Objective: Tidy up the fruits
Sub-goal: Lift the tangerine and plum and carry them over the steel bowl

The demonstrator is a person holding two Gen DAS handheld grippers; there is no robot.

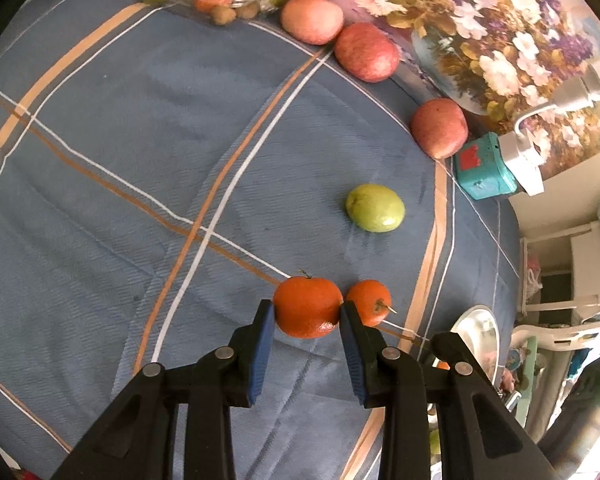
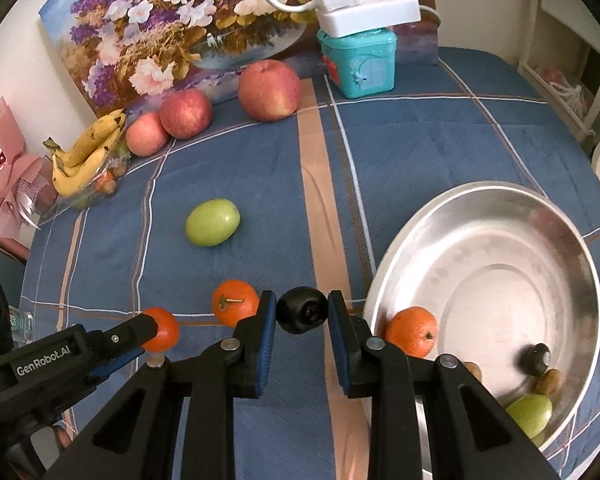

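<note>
Orange fills the left gripper in the left wrist view: its blue pads press both sides of a tangerine, jaws narrowed onto it. A second tangerine touches the held one just right of the right pad. Ahead and to the right lies a green fruit on the blue cloth. Farther ahead, three apples line the cloth's edge against a flower painting. A metal dish shows its rim at the right.

From the right wrist view, the right gripper is clamped on a small black fruit. Just right of it the dish holds a tangerine, a black fruit, a green fruit and brown nuts. To the left, the left gripper grips its tangerine; the loose tangerine sits between the two grippers.
</note>
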